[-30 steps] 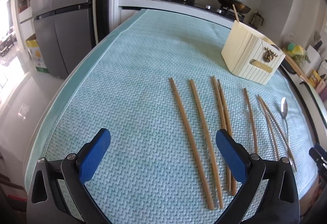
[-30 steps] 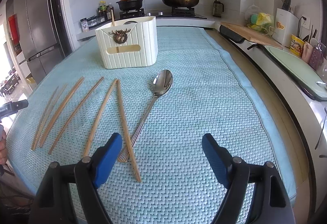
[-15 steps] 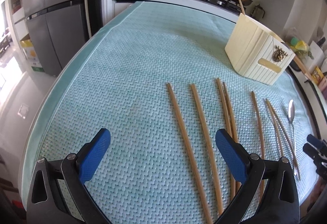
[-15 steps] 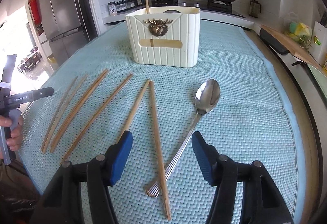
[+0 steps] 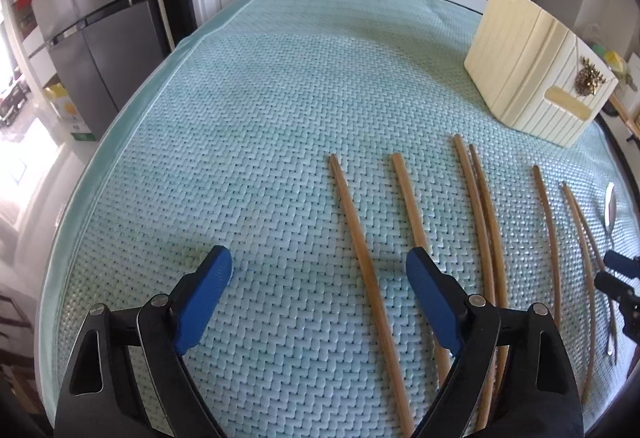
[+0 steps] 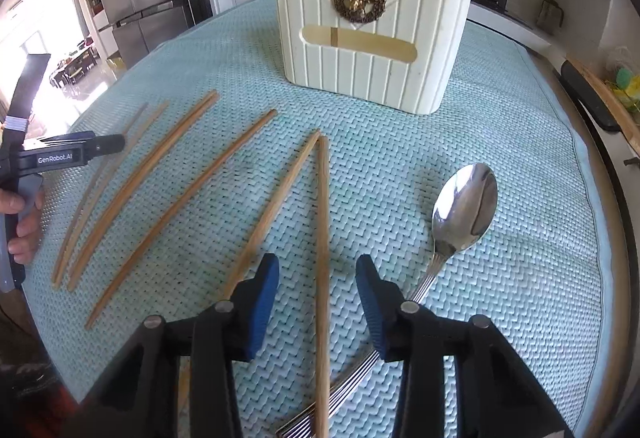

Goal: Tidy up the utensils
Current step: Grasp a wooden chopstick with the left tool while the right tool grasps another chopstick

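Seven loose chopsticks [image 6: 322, 238], one spoon [image 6: 464, 206], one holder [image 6: 372, 42], two grippers [image 6: 316, 278]

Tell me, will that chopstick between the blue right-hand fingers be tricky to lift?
Probably a little. The chopstick looks thin, stiff and light, so it likely won't bend. It lies flat on the woven mat, so the closing right gripper must pinch low. Its lower end crosses the spoon handle, which might get nudged.

A woven teal mat [image 6: 500, 142] covers the surface. On it lie seven wooden chopsticks [image 6: 322, 238], a metal spoon [image 6: 464, 206] and an upright cream utensil holder [image 6: 372, 38].
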A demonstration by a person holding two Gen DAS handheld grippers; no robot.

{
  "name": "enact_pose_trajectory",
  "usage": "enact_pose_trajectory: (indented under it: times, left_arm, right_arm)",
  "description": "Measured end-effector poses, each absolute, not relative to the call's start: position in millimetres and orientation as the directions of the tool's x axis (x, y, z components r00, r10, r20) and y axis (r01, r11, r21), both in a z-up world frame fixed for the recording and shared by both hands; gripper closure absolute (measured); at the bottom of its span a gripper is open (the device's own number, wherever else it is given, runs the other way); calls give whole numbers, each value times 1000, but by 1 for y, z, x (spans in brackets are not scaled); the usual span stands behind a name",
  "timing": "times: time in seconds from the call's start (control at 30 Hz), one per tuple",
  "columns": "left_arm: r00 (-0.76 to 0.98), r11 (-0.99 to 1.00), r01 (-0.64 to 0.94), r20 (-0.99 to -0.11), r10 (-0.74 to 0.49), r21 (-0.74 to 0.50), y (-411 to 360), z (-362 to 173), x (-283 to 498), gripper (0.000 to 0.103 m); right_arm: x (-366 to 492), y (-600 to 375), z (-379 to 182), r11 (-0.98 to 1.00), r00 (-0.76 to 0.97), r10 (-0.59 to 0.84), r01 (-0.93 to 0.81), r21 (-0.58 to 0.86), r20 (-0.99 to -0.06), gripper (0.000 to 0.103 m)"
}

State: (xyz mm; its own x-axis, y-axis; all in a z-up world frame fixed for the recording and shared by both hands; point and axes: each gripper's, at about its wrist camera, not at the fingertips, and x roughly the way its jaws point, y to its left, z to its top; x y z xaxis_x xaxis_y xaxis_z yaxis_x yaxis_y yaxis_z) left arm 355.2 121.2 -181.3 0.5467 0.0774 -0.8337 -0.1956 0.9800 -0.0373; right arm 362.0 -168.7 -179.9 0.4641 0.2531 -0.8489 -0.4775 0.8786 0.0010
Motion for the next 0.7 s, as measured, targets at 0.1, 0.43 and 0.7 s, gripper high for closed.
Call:
enact_pose_trajectory:
  times: [0.1, 0.43, 0.7]
  left_arm:
    - [537, 984, -179, -839, 88, -12, 120, -181, 363, 19]
    - [507, 994, -109, -860, 46, -12, 113, -177, 388, 52]
    - [508, 994, -78, -861, -31, -82, 118, -174, 403, 98]
  right_arm:
    - [377, -165, -181, 873, 458, 243, -487, -13, -855, 68]
    - [432, -143, -178, 853, 388, 240, -521, 3, -890, 95]
    - [443, -148, -174, 871, 373, 303, -481, 97, -877, 96]
